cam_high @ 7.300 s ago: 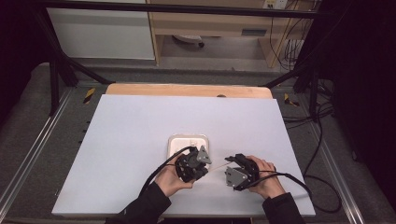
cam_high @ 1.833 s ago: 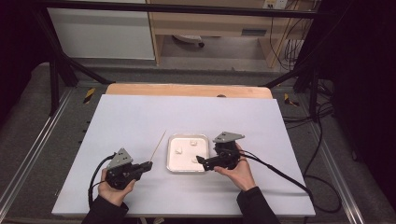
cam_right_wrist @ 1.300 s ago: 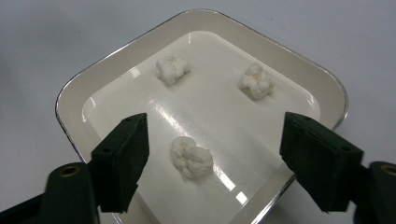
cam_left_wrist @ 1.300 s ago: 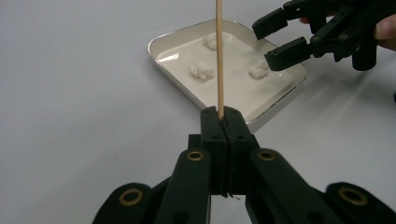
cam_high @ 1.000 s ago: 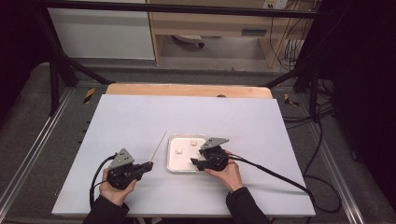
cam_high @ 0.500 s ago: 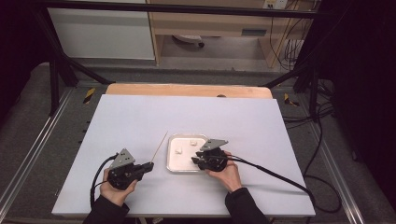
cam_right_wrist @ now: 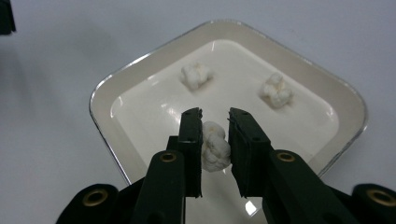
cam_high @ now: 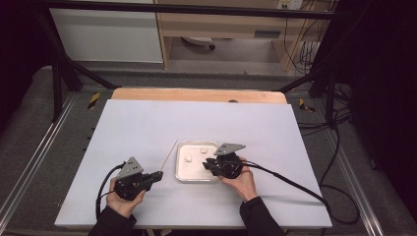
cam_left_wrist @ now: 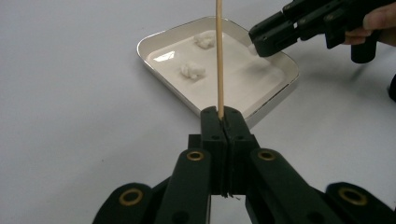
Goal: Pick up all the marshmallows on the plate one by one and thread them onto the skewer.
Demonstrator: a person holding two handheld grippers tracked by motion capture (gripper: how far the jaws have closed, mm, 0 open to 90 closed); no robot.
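My left gripper (cam_left_wrist: pixel 223 114) is shut on a thin wooden skewer (cam_left_wrist: pixel 218 56), which points away toward the white tray (cam_left_wrist: pixel 154 63). In the high view that gripper (cam_high: pixel 160 174) rests on the table left of the tray (cam_high: pixel 178 167), with the skewer (cam_high: pixel 169 153) slanting along the tray's left side. My right gripper (cam_right_wrist: pixel 215 116) reaches into the tray (cam_right_wrist: pixel 100 100). Its jaws have just been closing, and both pads touch a white popcorn piece (cam_right_wrist: pixel 215 147) between them. Two more pieces (cam_right_wrist: pixel 195 74) (cam_right_wrist: pixel 277 91) lie farther in. In the high view the right gripper (cam_high: pixel 206 164) is over the tray's right part.
The tray sits on a pale table sheet (cam_high: pixel 147 123) with a wooden strip (cam_high: pixel 196 95) at the far edge. A cable (cam_high: pixel 290 179) trails right from the right gripper. Dark frame rails run along both sides of the table.
Over the last two seconds the right gripper has shifted slightly left and toward me over the tray. The left gripper and skewer have stayed in place.
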